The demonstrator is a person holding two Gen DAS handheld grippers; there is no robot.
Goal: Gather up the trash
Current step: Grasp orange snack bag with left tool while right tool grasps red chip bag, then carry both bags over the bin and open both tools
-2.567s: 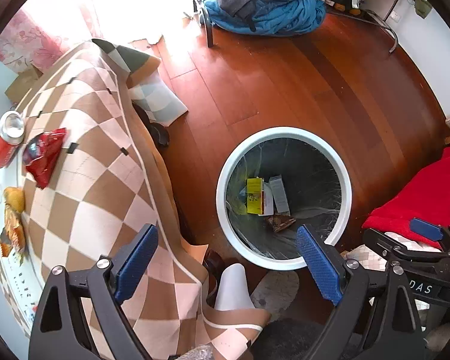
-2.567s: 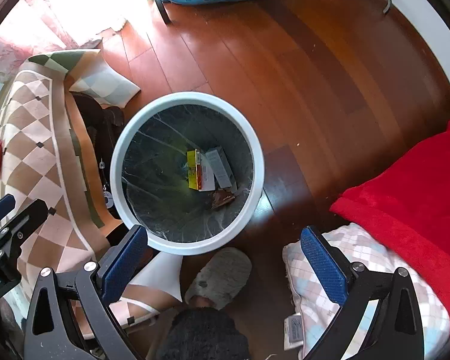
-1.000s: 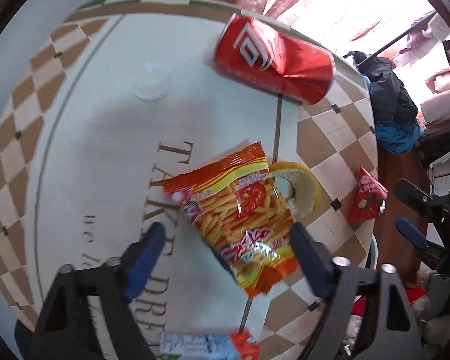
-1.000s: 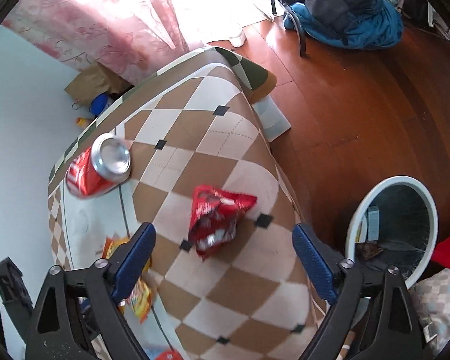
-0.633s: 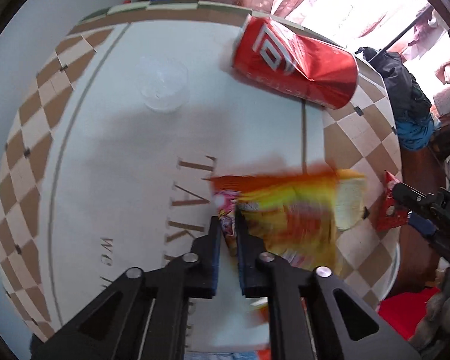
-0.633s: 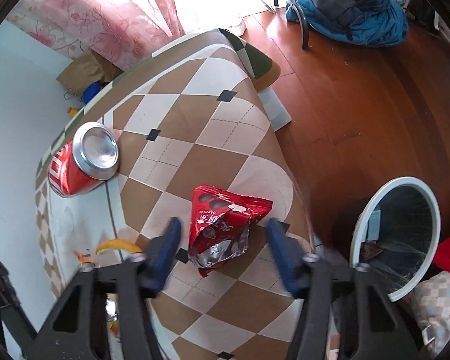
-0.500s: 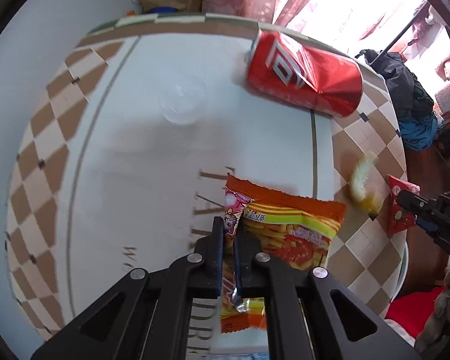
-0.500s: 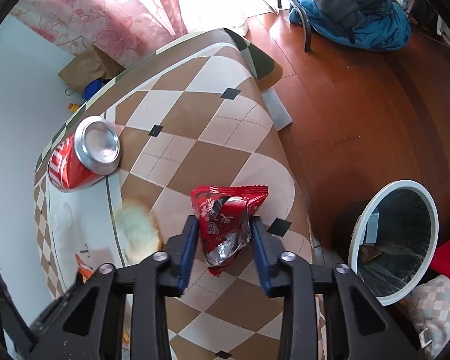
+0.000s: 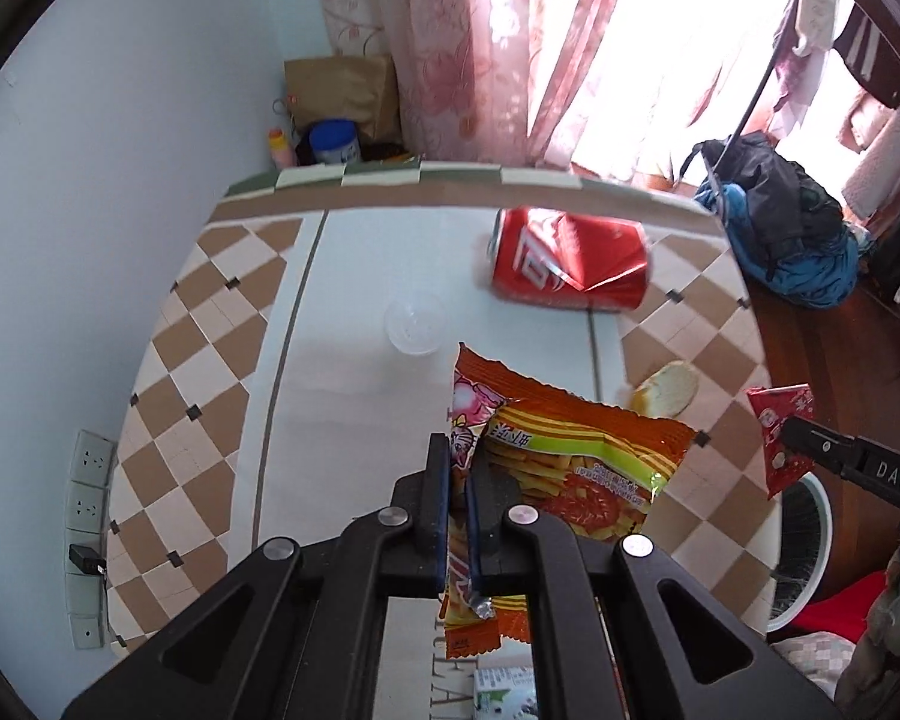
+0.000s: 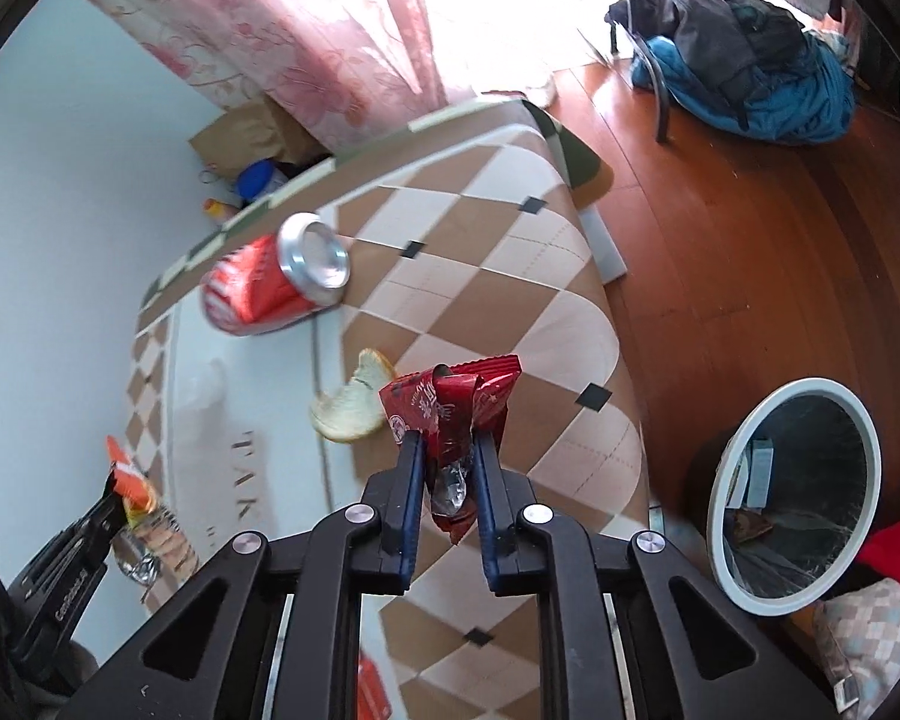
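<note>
My left gripper [image 9: 459, 456] is shut on the left edge of an orange snack bag [image 9: 570, 468] and holds it above the checkered tablecloth [image 9: 210, 372]. My right gripper [image 10: 447, 450] is shut on a crumpled red wrapper [image 10: 450, 414], lifted off the cloth; the wrapper also shows in the left wrist view [image 9: 777, 438]. A dented red soda can [image 9: 570, 267] lies on its side at the far end of the table, also in the right wrist view [image 10: 270, 291]. A piece of bread [image 10: 354, 405] lies between them. The white trash bin [image 10: 792, 495] stands on the floor to the right.
A clear plastic lid [image 9: 414, 330] lies on the cloth. A small carton [image 9: 504, 693] sits at the near edge. A paper bag and jars [image 9: 336, 114] stand by the wall. A chair with blue and black clothes [image 10: 750, 78] stands on the wood floor. Red bedding [image 10: 894, 546] lies beyond the bin.
Both grippers closed, the left on the snack bag and the right on the red wrapper, and lifted them off the table. The bread that lay under the bag is uncovered.
</note>
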